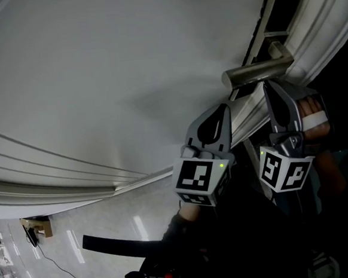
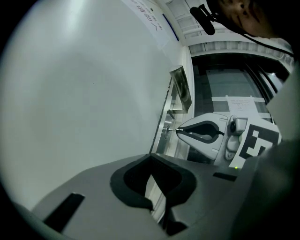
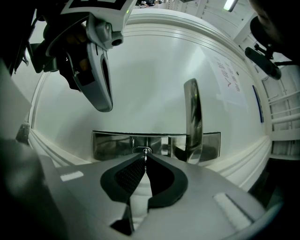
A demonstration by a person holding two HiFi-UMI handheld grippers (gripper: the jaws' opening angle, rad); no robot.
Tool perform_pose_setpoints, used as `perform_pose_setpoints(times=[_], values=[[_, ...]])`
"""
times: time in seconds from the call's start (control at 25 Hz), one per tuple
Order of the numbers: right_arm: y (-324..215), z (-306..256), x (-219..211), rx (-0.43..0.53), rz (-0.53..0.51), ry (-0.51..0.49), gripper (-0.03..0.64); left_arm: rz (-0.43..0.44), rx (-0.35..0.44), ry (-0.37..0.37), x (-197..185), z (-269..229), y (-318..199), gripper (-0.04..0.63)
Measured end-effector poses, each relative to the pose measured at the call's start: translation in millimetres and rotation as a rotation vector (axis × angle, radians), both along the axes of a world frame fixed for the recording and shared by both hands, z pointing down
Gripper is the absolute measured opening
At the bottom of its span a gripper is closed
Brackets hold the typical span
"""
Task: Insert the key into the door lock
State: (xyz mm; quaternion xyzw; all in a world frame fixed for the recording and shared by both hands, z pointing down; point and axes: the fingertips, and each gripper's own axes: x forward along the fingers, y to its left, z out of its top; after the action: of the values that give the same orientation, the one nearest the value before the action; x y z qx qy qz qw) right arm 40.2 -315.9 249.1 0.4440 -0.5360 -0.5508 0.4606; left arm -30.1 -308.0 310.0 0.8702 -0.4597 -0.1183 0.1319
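A white door (image 1: 109, 80) carries a steel lock plate (image 3: 112, 145) and a lever handle (image 3: 193, 117). In the right gripper view, my right gripper (image 3: 145, 158) is shut on a thin metal key (image 3: 145, 153). The key's tip sits at the round lock cylinder (image 3: 143, 150) on the plate. The left gripper view shows this from the side: the right gripper (image 2: 181, 131) holds the key (image 2: 176, 130) against the lock (image 2: 167, 130). My left gripper (image 1: 224, 108) hovers beside the door below the handle (image 1: 258, 72). It is shut and holds nothing.
The door's moulded frame (image 1: 326, 15) runs along the right of the handle. A paper notice (image 3: 227, 79) is stuck on the door beyond the handle. A person's hand (image 1: 313, 115) grips the right gripper. Shiny floor (image 1: 79, 233) shows below the door's edge.
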Motion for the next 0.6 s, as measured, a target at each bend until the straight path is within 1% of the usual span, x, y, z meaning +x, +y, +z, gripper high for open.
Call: perform_pose_setpoints(times=[0.44,0.6], values=[[-0.2,-0.1,-0.5,0.0,-0.014,-0.003,0.012,0.0,-0.012,0.005,2.3,3.5,-1.5,0.0],[0.1,-0.5,-0.3,0.003,-0.013,-0.003,0.012,-0.001,-0.015,-0.015,2.4,5.3,-1.6,0.0]])
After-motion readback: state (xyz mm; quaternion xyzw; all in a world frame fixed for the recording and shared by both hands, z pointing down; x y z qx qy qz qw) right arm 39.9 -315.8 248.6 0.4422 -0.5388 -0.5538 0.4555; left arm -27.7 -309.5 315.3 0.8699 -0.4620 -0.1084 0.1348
